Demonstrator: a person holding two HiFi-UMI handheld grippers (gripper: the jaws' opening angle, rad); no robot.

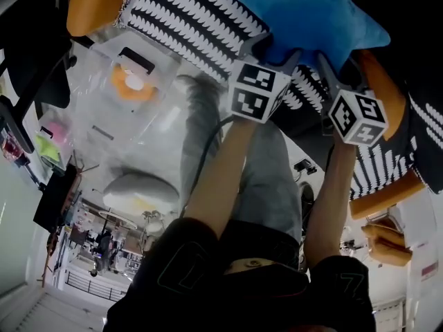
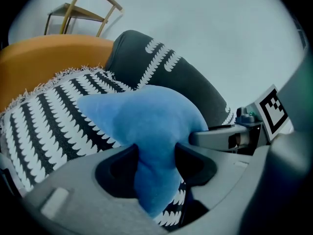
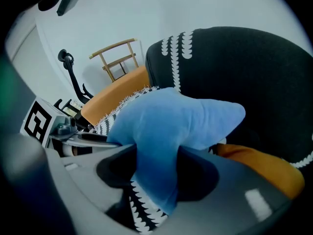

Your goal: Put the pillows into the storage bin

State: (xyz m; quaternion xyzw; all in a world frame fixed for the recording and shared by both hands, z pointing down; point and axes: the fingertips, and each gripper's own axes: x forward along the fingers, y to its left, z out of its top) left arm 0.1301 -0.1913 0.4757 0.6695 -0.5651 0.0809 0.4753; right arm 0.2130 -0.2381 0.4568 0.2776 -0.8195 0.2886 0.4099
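Observation:
A blue star-shaped pillow (image 1: 304, 16) lies on a heap of cushions at the top of the head view. My left gripper (image 1: 271, 50) is shut on one lower point of it, and the left gripper view shows the blue plush (image 2: 146, 121) squeezed between the jaws (image 2: 156, 163). My right gripper (image 1: 342, 71) is shut on the neighbouring point, the fabric (image 3: 171, 121) pinched narrow between its pads (image 3: 156, 168). Under the blue pillow lie a black-and-white striped pillow (image 1: 194, 12) and orange cushions (image 1: 97, 2). A clear plastic storage bin (image 1: 97, 126) sits at the left.
A dark pillow with white scallop rows (image 3: 234, 67) stands behind the blue one. More orange cushions (image 1: 387, 192) lie at the right. A wooden chair frame (image 2: 83, 9) stands by the wall. The bin holds an orange item (image 1: 131, 81).

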